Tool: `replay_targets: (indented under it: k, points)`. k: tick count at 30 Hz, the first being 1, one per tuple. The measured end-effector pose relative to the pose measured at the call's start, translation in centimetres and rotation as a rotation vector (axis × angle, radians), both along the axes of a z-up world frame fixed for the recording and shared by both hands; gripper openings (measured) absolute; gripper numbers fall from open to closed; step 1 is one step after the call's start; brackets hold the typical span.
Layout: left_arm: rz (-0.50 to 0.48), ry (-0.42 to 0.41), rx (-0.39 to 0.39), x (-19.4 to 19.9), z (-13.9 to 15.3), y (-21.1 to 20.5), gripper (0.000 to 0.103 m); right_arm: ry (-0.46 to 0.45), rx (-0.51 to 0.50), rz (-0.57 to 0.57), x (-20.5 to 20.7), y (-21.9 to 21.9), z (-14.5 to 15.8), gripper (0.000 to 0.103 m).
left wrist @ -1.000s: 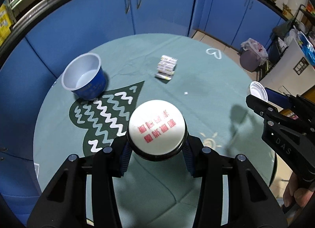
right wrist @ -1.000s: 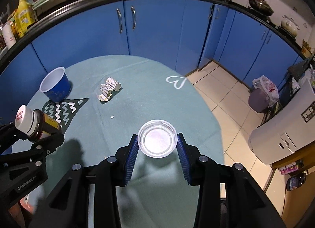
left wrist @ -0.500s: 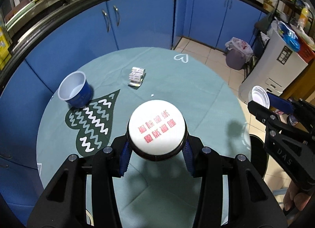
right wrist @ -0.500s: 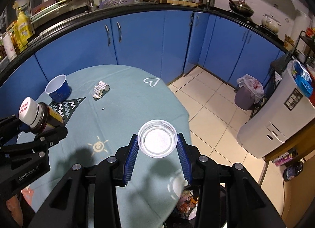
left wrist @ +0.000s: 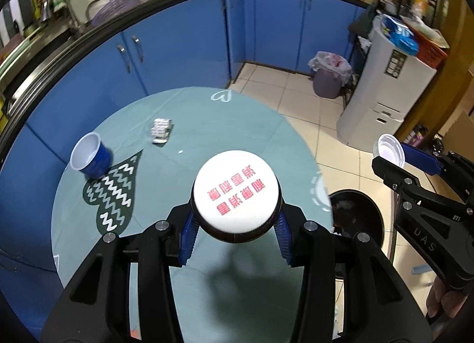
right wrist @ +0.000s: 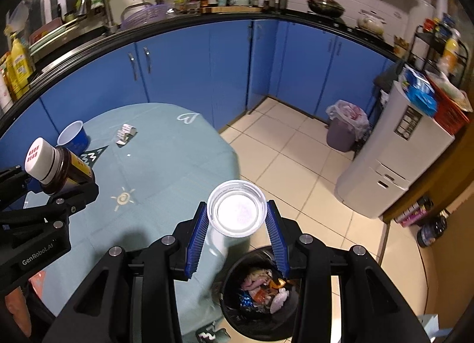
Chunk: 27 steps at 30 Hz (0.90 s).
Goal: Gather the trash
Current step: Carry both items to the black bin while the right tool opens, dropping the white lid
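My left gripper (left wrist: 235, 235) is shut on a brown bottle with a white cap (left wrist: 235, 193) bearing red print, held above the round teal table (left wrist: 207, 135). From the right wrist view the same bottle (right wrist: 56, 165) shows at the left, tilted. My right gripper (right wrist: 237, 230) is shut on a clear plastic cup (right wrist: 236, 208), held past the table's edge, just above and behind a black trash bin (right wrist: 260, 292) with rubbish in it. The bin (left wrist: 358, 218) also shows at the table's right side, and the cup (left wrist: 389, 150) sits in the right gripper at that view's right.
On the table stand a blue cup with white inside (left wrist: 90, 159) and a crumpled printed wrapper (left wrist: 161, 131), plus a tiny white scrap (left wrist: 179, 151). Blue cabinets (right wrist: 207, 70) ring the room. A purple bagged bin (right wrist: 345, 128) and a white appliance (right wrist: 394, 159) stand on the tiled floor.
Both grippers rose and drew back toward the table's right edge, still holding bottle and cup. The black trash bin has come into view below the right gripper.
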<state>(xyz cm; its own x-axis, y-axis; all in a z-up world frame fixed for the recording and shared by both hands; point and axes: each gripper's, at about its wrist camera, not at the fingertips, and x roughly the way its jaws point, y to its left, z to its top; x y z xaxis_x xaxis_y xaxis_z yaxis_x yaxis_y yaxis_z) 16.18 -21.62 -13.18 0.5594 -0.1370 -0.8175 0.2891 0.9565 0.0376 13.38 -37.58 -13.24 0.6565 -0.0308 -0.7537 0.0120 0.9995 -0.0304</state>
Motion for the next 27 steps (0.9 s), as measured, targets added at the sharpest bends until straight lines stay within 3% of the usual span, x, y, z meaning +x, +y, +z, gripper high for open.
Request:
replay_targets:
  k: [27]
  points:
    - [-0.209,-0.071,0.021,-3.5,2.5,-10.1,0.046,-0.024,0.040,-0.172,-6.3,-8.5,1.0,0.039]
